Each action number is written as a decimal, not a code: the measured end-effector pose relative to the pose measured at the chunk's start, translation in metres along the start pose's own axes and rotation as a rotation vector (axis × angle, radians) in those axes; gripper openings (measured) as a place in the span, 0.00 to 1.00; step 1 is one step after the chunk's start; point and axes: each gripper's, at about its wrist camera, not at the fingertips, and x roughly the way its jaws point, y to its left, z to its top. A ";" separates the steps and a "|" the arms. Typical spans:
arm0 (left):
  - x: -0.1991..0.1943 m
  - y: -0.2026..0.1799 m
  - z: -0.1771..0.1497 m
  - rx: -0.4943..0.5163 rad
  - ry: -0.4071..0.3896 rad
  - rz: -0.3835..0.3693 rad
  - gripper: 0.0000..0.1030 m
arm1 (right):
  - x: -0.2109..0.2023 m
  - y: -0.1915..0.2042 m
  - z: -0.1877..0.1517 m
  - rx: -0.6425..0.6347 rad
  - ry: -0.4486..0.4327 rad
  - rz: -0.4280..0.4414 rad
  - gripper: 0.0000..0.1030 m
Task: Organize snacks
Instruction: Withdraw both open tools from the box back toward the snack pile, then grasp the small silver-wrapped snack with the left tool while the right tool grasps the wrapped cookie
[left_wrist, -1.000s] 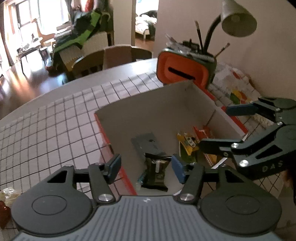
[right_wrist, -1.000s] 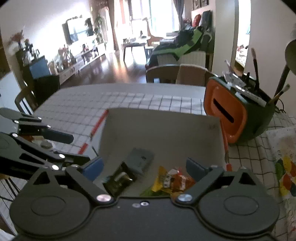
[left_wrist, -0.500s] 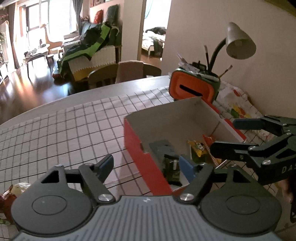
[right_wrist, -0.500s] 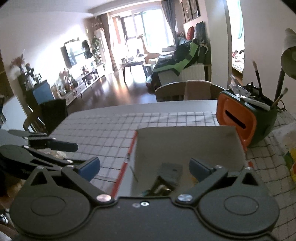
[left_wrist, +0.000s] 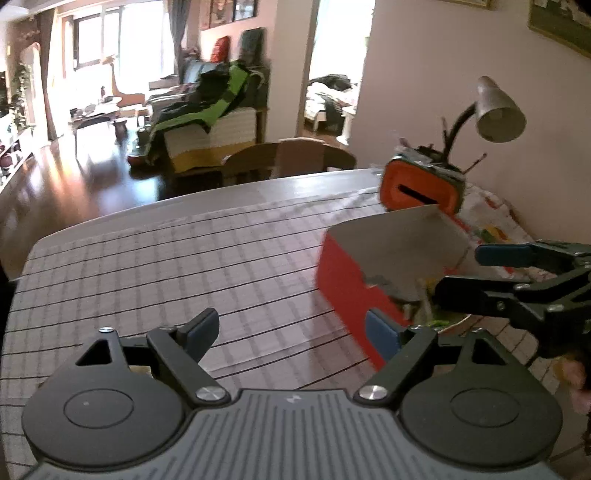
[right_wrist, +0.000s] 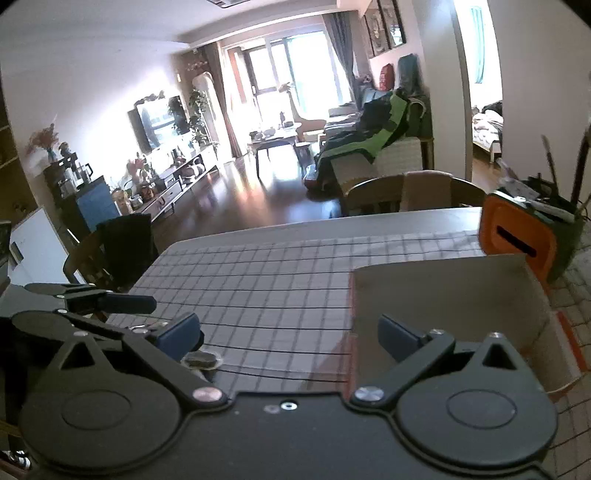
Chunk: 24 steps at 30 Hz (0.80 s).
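left gripper (left_wrist: 291, 332) hangs over the checked tablecloth (left_wrist: 184, 266), jaws just widened, nothing between them; right gripper (right_wrist: 288, 334) likewise spread and empty; red box (left_wrist: 354, 284) of snacks (left_wrist: 424, 291) sits at the right.

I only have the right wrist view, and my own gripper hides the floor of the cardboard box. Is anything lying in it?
Observer: Yes. The left wrist view shows snack wrappers in the box, dark and yellow ones.
Operator: Is the left gripper holding anything?
Observer: No. The left gripper has its jaws apart with only the tablecloth behind them; they have just been opening.
Operator: What stands over the orange holder?
Observer: A grey desk lamp bends over the holder; its shade is outside your frame.
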 end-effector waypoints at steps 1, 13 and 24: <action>-0.003 0.007 -0.004 0.000 0.000 0.006 0.84 | 0.003 0.007 -0.001 -0.005 0.004 0.000 1.00; -0.020 0.094 -0.058 -0.027 -0.022 0.100 0.84 | 0.053 0.085 -0.023 -0.081 0.113 0.025 1.00; -0.018 0.171 -0.105 -0.147 0.036 0.207 0.84 | 0.108 0.129 -0.043 -0.123 0.214 -0.028 1.00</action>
